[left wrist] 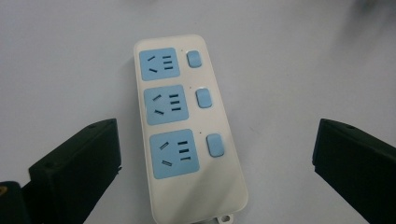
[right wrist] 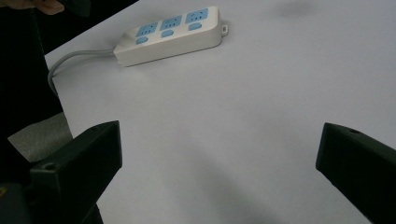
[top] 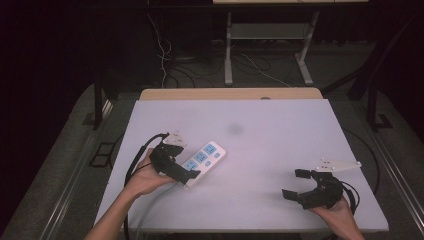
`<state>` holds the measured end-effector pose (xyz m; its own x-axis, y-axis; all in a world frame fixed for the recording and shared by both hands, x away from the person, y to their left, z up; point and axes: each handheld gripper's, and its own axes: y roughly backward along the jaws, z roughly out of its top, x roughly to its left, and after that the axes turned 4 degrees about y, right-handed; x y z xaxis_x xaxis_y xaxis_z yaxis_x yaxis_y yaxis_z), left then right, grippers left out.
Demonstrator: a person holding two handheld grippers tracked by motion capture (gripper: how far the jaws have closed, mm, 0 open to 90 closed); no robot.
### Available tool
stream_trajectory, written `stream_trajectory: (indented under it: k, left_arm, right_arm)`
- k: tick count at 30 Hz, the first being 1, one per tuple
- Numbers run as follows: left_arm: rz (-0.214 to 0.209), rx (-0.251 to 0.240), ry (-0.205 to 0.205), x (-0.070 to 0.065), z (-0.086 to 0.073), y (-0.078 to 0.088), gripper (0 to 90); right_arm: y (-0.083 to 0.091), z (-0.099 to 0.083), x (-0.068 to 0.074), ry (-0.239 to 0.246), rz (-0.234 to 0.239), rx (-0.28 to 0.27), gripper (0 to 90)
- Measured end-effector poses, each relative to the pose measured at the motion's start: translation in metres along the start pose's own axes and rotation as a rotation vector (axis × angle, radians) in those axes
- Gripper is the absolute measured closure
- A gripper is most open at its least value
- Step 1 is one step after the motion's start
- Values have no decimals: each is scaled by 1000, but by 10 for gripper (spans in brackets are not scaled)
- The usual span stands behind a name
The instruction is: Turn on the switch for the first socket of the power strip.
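A white power strip (top: 206,156) with three blue sockets and three blue switches lies flat on the left half of the white table (top: 270,125). Its grey cable (top: 150,205) runs off the near edge. My left gripper (top: 182,162) hovers over the strip's near end, open wide. In the left gripper view the power strip (left wrist: 175,151) lies lengthwise between the spread jaws of the left gripper (left wrist: 217,135), untouched. My right gripper (top: 295,183) is open near the front right of the table, holding nothing. The right gripper (right wrist: 219,135) faces the power strip (right wrist: 168,35) and its cable (right wrist: 79,56) from afar.
A faint dark smudge (top: 234,130) marks the board behind the strip. A wooden strip (top: 230,93) edges the table's back. Loose cables and a desk frame (top: 229,50) stand on the floor beyond. Bare tabletop lies between the two grippers.
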<state>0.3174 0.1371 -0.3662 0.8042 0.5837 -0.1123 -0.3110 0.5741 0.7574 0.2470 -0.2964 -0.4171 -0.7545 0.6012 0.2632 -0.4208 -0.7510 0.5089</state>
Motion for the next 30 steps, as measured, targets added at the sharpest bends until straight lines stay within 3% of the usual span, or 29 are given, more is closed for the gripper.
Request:
stream_trajectory:
  k: [7,11,22,30]
  left_arm:
    - [-18,36,0,5,5,-8,22]
    - [-26,46,-16,6,6,-10,81]
    - [-48,47,-31,10,8,-13,393]
    - [-65,76,-30,14,7,-18,687]
  right_arm:
    - [0,0,0,0,2,5,1]
    - [-1,0,0,2,3,8,1]
    - [0,0,1,8,2,3,1]
    - [0,0,1,10,6,7,1]
